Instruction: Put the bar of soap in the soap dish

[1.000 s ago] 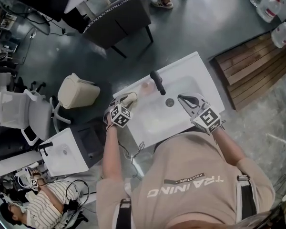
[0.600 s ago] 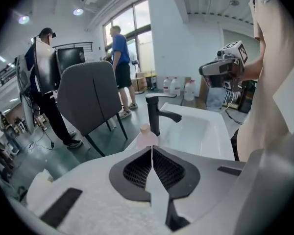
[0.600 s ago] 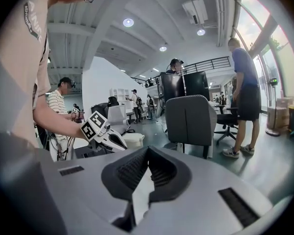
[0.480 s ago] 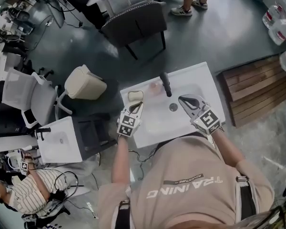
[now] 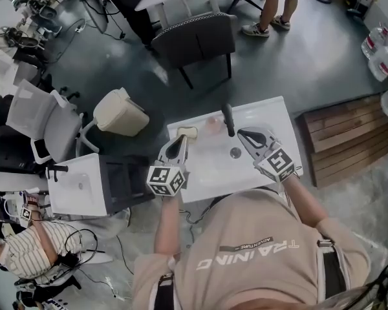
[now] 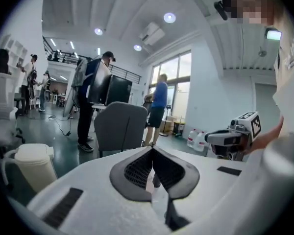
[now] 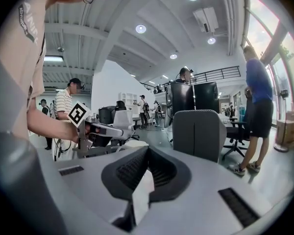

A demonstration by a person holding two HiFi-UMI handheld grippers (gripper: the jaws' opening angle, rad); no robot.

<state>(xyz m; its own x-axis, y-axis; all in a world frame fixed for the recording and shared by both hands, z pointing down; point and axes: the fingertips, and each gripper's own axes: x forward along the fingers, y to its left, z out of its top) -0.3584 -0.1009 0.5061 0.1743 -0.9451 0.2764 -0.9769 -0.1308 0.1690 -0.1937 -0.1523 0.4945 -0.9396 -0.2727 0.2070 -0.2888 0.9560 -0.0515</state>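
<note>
The cream bar of soap lies in the soap dish at the back left corner of the white sink counter. My left gripper hangs shut and empty just in front of the dish, lifted clear of it. In the left gripper view its jaws meet with nothing between them. My right gripper is over the basin right of the faucet, shut and empty; its tips touch in the right gripper view. Each gripper shows in the other's view: right gripper, left gripper.
A black faucet stands at the sink's back, a pink object beside it and the drain in the basin. A beige bin, a grey chair, a wooden pallet and standing people surround the sink.
My left gripper let go of the soap at the dish, shut, drew back and rose. The soap stays in the dish. The right gripper rose a little.
</note>
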